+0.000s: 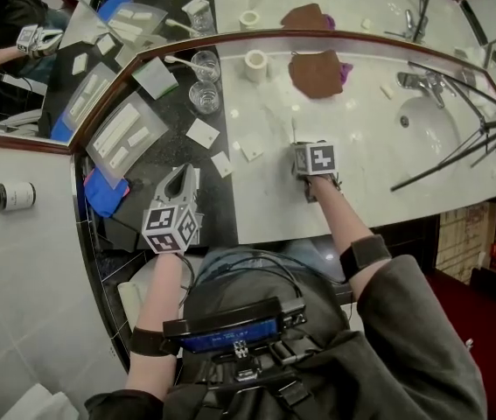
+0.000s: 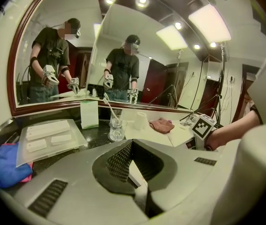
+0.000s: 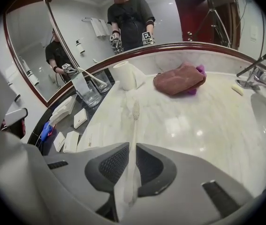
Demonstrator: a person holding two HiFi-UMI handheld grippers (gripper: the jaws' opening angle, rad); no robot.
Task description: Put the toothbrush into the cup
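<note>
The toothbrush (image 3: 134,121) is hidden at its lower end between the jaws of the right hand-held gripper (image 3: 132,150); the sink (image 3: 265,125) is cut off at the right edge.

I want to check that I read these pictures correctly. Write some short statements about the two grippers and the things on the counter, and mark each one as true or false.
1. The right gripper has a toothbrush between its jaws. True.
2. The left gripper holds a cup. False: its jaws are together and hold nothing.
3. A brown cloth lies on the counter. True.
4. The toothbrush in the right gripper already stands in a glass cup. False: the jaws grip it and it is well apart from the glass cup.
5. The paper roll lies in the sink. False: it stands on the counter beside the brown cloth.
</note>
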